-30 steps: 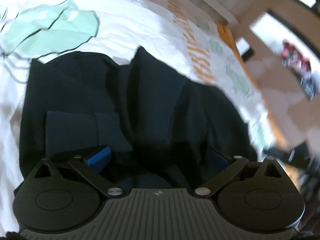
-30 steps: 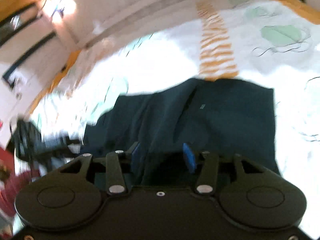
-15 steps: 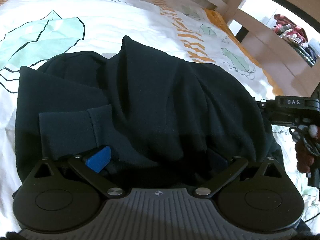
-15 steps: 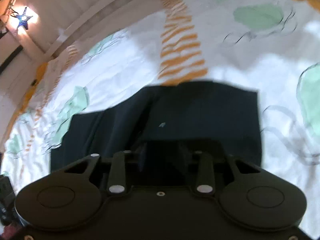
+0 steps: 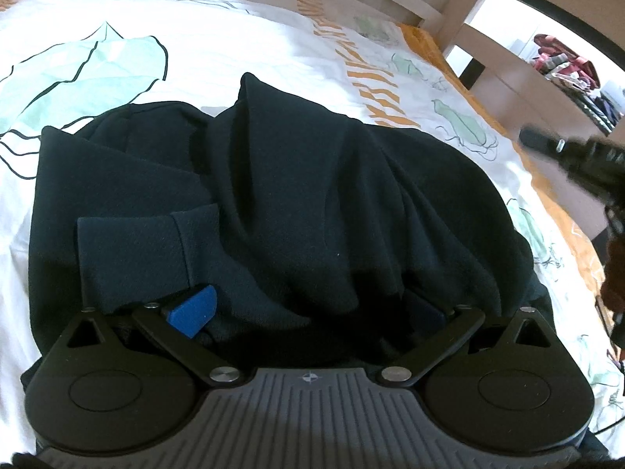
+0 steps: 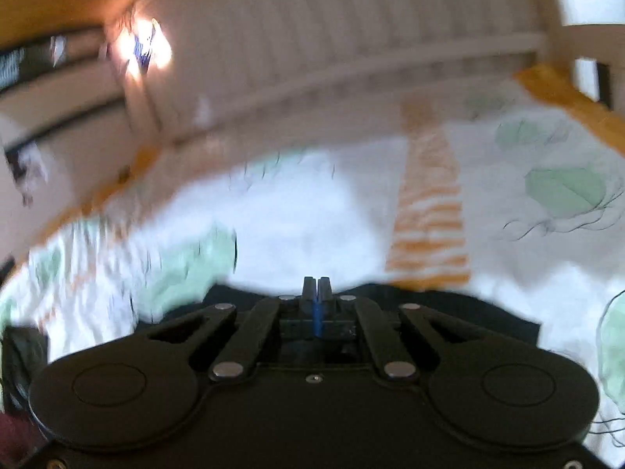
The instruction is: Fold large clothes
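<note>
One dark navy fleece garment (image 5: 297,211) lies bunched in the middle of a white bedspread printed with green leaves and orange stripes (image 5: 242,39), one ribbed cuff (image 5: 133,258) turned up at its near left edge. The left gripper (image 5: 308,312) sits low over the near hem with its jaws spread wide; cloth lies between the blue pads (image 5: 191,310) but is not pinched, much as it was half a second ago. The right gripper (image 6: 316,293) has changed: a second ago its fingers stood apart over the fabric, whereas now they are closed together with nothing between them, raised and swinging clear, so that its motion-blurred view shows only a dark strip of garment below the linkage. In the left view it appears as a blurred black shape at the right edge (image 5: 578,156). This suggests that one fold has been laid and released, the heap remaining loose and unsquared. Count: one garment, one visible cuff, two grippers, one bedspread, one pale slatted bed frame (image 6: 351,39) behind.
</note>
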`<state>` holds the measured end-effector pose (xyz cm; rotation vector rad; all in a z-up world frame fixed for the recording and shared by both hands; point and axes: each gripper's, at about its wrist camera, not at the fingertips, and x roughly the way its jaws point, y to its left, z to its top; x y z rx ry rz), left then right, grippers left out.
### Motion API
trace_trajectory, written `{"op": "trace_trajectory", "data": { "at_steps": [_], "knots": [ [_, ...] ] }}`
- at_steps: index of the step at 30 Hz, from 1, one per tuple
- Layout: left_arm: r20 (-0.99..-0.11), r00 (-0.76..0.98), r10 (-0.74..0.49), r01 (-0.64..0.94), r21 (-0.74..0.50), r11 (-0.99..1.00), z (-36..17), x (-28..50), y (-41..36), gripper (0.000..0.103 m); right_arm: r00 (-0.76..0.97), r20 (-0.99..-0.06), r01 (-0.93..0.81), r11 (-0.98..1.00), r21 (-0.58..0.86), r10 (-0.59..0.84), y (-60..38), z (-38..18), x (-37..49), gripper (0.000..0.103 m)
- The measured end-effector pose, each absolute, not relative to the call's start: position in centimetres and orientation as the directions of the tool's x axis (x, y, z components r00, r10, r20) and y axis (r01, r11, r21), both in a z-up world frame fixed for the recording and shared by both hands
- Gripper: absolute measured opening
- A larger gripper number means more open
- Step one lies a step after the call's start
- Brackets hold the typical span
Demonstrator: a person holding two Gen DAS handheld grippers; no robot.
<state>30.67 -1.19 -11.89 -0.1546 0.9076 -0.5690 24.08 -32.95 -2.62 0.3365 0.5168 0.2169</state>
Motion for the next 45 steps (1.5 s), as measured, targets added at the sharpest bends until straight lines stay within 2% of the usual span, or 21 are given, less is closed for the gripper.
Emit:
{"op": "trace_trajectory", "data": {
  "at_steps": [3, 5, 6, 10, 14, 17, 21, 22, 23, 24, 25, 26, 28, 30, 31, 33, 34, 36, 38, 40, 45],
  "knots": [
    [-0.698, 0.483, -0.529, 0.398, -0.363, 0.842, -11.8, 30.5, -1.2, 0.103, 0.763, -0.57, -0.055, 0.909, 0.413, 0.305, -34.4, -5.0, 25.0, 0.019],
    [-0.695, 0.485, -0.531, 0.396, -0.367, 0.842, -11.8, 30.5, -1.1, 0.103, 0.741, -0.59, -0.054, 0.904, 0.424, 0.322, -34.5, -5.9, 25.0, 0.035],
    [-0.695, 0.485, -0.531, 0.397, -0.366, 0.842, -11.8, 30.5, -1.1, 0.103, 0.733, -0.596, -0.063, 0.905, 0.421, 0.328, -34.2, -6.1, 24.9, 0.037],
    [-0.696, 0.486, -0.529, 0.396, -0.364, 0.843, -11.8, 30.4, -1.2, 0.103, 0.662, -0.665, -0.101, 0.92, 0.378, 0.346, -32.8, -7.0, 25.6, 0.039],
    [-0.695, 0.487, -0.529, 0.397, -0.363, 0.843, -11.8, 30.4, -1.2, 0.103, 0.638, -0.675, -0.121, 0.914, 0.388, 0.371, -32.2, -7.4, 26.0, 0.04],
    [-0.694, 0.488, -0.529, 0.397, -0.363, 0.843, -11.8, 30.4, -1.2, 0.103, 0.617, -0.682, -0.118, 0.904, 0.412, 0.392, -31.9, -7.8, 26.9, 0.048],
    [-0.694, 0.489, -0.529, 0.397, -0.363, 0.843, -11.8, 30.4, -1.2, 0.103, 0.582, -0.717, -0.126, 0.914, 0.386, 0.384, -31.2, -8.4, 27.9, 0.048],
    [-0.693, 0.49, -0.529, 0.397, -0.363, 0.843, -11.8, 30.4, -1.2, 0.103, 0.576, -0.729, -0.118, 0.92, 0.373, 0.37, -31.0, -8.6, 28.0, 0.042],
    [-0.692, 0.492, -0.528, 0.396, -0.363, 0.844, -11.8, 30.4, -1.2, 0.103, 0.576, -0.736, -0.124, 0.928, 0.351, 0.356, -30.8, -8.6, 27.9, 0.021],
    [-0.69, 0.494, -0.529, 0.395, -0.363, 0.844, -11.8, 30.3, -1.2, 0.103, 0.59, -0.735, -0.135, 0.938, 0.318, 0.334, -30.4, -8.4, 27.7, 0.016],
    [-0.688, 0.496, -0.529, 0.394, -0.365, 0.844, -11.8, 30.3, -1.2, 0.103, 0.623, -0.725, -0.145, 0.954, 0.261, 0.293, -29.9, -7.8, 27.3, 0.015],
    [-0.686, 0.498, -0.531, 0.394, -0.366, 0.843, -11.8, 30.3, -1.1, 0.103, 0.666, -0.701, -0.158, 0.967, 0.202, 0.255, -29.3, -7.0, 26.7, 0.014],
    [-0.682, 0.501, -0.533, 0.394, -0.368, 0.842, -11.8, 30.2, -1.1, 0.103, 0.777, -0.58, -0.207, 0.97, 0.132, 0.244, -28.6, -4.9, 25.0, 0.013],
    [-0.677, 0.504, -0.537, 0.391, -0.375, 0.84, -11.8, 30.1, -1.0, 0.103, 0.859, -0.421, -0.247, 0.956, 0.155, 0.291, -29.0, -3.0, 23.3, 0.012],
    [-0.675, 0.505, -0.537, 0.389, -0.378, 0.84, -11.8, 30.0, -0.9, 0.103, 0.869, -0.386, -0.254, 0.949, 0.186, 0.308, -29.5, -2.8, 23.0, 0.012],
    [-0.676, 0.506, -0.535, 0.393, -0.372, 0.841, -11.8, 30.0, -1.0, 0.103, 0.852, -0.453, -0.19, 0.962, 0.198, 0.262, -30.4, -4.2, 23.6, 0.012],
    [-0.677, 0.506, -0.534, 0.398, -0.366, 0.841, -11.8, 29.9, -1.0, 0.103, 0.829, -0.51, -0.144, 0.969, 0.199, 0.228, -31.0, -5.3, 24.0, 0.014],
    [-0.677, 0.506, -0.534, 0.405, -0.361, 0.84, -11.8, 29.9, -1.0, 0.103, 0.734, -0.659, -0.005, 0.972, 0.234, 0.163, -32.9, -8.1, 25.0, 0.025],
    [-0.676, 0.507, -0.535, 0.407, -0.359, 0.84, -11.8, 29.8, -1.0, 0.103, 0.713, -0.676, 0.106, 0.925, 0.366, 0.185, -35.6, -9.8, 24.1, 0.055],
    [-0.677, 0.508, -0.532, 0.408, -0.355, 0.841, -11.8, 29.8, -1.1, 0.103, 0.73, -0.651, 0.153, 0.879, 0.451, 0.207, -37.3, -10.0, 22.9, 0.057],
    [-0.681, 0.523, -0.513, 0.406, -0.331, 0.852, -11.7, 29.4, -1.5, 0.103, 0.816, -0.554, 0.114, 0.894, 0.434, 0.165, -36.7, -7.3, 21.8, 0.058]
  ]
}}
